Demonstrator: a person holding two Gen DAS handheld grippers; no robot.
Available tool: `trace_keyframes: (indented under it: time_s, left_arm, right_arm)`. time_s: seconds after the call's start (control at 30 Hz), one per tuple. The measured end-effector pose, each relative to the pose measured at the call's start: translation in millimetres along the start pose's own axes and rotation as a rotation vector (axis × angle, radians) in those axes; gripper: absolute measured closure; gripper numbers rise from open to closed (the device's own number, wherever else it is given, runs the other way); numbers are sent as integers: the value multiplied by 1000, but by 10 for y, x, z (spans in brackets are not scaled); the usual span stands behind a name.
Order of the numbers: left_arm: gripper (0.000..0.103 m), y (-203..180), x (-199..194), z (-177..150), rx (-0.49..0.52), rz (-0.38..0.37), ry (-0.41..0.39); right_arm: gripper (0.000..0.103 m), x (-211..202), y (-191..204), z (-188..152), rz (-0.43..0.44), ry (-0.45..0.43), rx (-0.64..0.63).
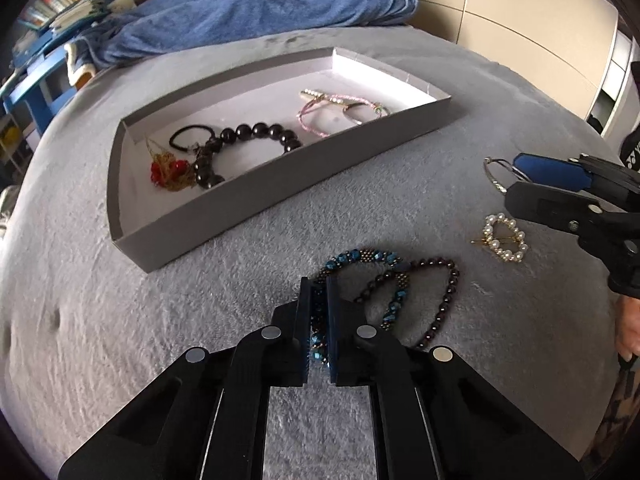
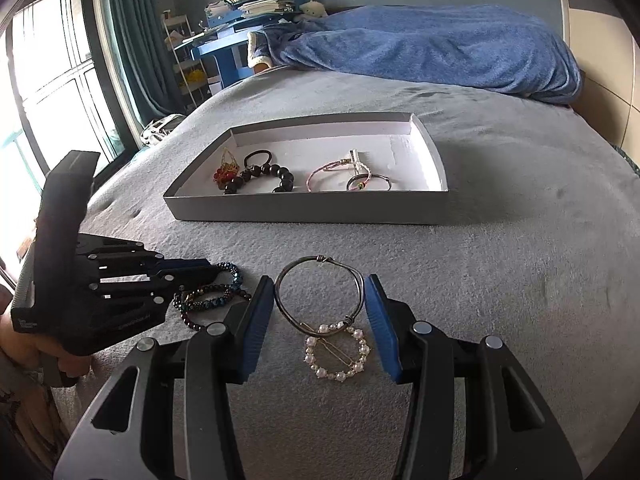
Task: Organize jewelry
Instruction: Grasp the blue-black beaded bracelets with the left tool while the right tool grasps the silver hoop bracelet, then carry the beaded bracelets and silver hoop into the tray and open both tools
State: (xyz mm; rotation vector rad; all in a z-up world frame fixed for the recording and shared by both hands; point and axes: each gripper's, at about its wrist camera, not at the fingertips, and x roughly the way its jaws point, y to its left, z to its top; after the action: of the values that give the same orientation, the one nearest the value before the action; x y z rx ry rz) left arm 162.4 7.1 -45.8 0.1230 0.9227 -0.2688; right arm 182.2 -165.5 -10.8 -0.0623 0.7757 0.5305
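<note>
1. The left gripper (image 1: 319,300) sits low over the grey bed cover (image 1: 200,320), its fingers (image 1: 305,312) pinching the blue beaded bracelet (image 1: 360,258), which lies on the cover.
2. A dark red beaded bracelet (image 1: 448,292) lies looped against the blue one, on its right.
3. The right gripper (image 2: 320,312) hangs just above the cover with its fingers (image 2: 256,332) spread wide to either side of a thin wire bangle (image 2: 320,268), not touching it.
4. A round pearl brooch (image 2: 340,354) lies between the spread fingers, its upper edge overlapping the bangle's near edge.
5. Farther back stands a shallow grey tray (image 2: 304,210) on the bed; its left part holds a red and gold trinket (image 2: 226,170), a black hair tie (image 2: 258,158) and a black bead bracelet (image 2: 260,178).
6. Its right part holds a pink cord bracelet (image 2: 320,176), a pale bar clip (image 2: 356,160) and a thin ring bangle (image 2: 370,182).
7. Beyond the tray lies a rumpled blue blanket (image 2: 420,48).
</note>
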Motion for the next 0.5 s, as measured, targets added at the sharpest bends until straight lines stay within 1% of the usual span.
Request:
trace_keyframes:
  time_s: [0.1,0.33,0.5]
  left_arm:
    - [96,28,-96,18,-24,-14,-29]
    - [96,111,-487,174,-60,-60,-146]
    - [96,158,-688,304,-70,-70,-206]
  right_arm:
    - [56,-11,-22,12,0,-7,9]
    - [56,-53,-58,64,2,-26,28]
    - [56,-85,-84,157,2,-43,35]
